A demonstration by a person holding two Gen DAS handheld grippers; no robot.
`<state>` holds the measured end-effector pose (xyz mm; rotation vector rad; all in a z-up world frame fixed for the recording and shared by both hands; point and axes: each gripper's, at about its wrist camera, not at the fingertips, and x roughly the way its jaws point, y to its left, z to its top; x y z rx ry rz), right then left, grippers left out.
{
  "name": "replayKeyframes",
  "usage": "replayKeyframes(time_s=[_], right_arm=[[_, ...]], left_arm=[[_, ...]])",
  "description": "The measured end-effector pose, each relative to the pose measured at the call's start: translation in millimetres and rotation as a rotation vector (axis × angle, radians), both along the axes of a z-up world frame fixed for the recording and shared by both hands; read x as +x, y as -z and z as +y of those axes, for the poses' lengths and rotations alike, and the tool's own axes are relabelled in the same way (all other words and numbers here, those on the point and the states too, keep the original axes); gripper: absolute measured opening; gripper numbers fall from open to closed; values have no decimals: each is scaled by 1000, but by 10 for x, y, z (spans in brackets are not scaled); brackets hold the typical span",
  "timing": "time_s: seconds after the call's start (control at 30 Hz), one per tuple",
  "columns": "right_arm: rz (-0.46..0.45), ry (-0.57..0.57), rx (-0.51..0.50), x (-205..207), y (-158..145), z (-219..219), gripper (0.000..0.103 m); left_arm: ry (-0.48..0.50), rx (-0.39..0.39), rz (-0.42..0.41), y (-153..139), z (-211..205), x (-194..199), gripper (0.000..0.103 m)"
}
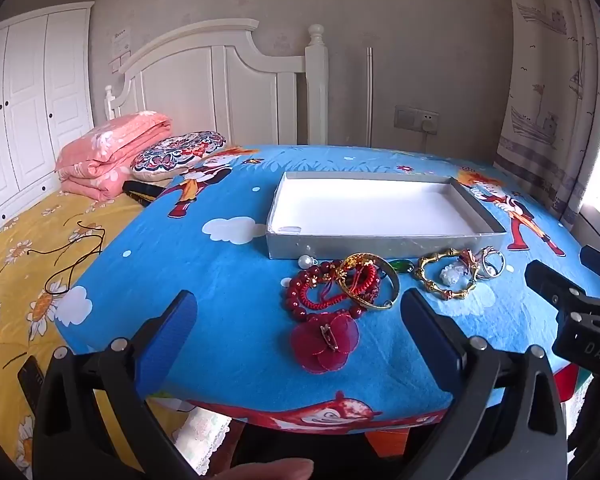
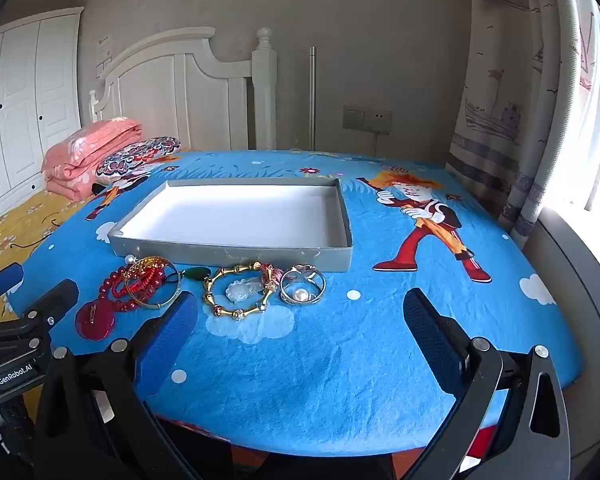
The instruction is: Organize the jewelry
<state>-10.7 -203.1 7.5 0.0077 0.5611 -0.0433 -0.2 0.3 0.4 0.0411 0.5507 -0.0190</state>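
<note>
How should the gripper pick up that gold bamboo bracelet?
Pinch the near rim of the gold bamboo bracelet, coming down from above with one finger inside the ring, one outside. It lies flat on the blue cloth, so nothing sticks up to grab. A white pendant sits inside it; keep clear. The right gripper is open and closest.

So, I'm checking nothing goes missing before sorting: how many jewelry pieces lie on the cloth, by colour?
Red: 3, the bead bracelet, the woven cord and the flower clip
Gold: 2, the plain bangle and the bamboo-style bangle
Silver: 1, the ring bangle
White or clear: 3, two pearls and a pale pendant
Green: 1, a stone
Total: 10, none in the box
</note>
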Motion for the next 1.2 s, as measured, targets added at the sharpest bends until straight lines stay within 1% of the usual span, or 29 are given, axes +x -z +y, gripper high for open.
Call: replayKeyframes(time_s=[0.27, 0.3, 0.7, 0.73, 0.9, 1.2], right_arm=[[0, -1, 5, -4, -6, -4, 96], [-1, -1, 5, -5, -4, -4, 96], [0, -3, 6, -4, 8, -48, 96], [0, -4, 6, -20, -29, -11, 96], [-2, -6, 3, -30, -15, 63, 96], [-1, -6, 7, -26, -18, 71, 96]], left_arm=[[-1, 21, -10, -56, -20, 13, 98], [-9, 4, -11, -42, 31, -29, 98], [-29, 8, 1, 8, 57, -43, 98], [-32, 6, 4, 13, 67, -44, 98], [-34, 8, 17, 32, 86, -51, 98], [-36, 9, 8, 18, 92, -91, 98]])
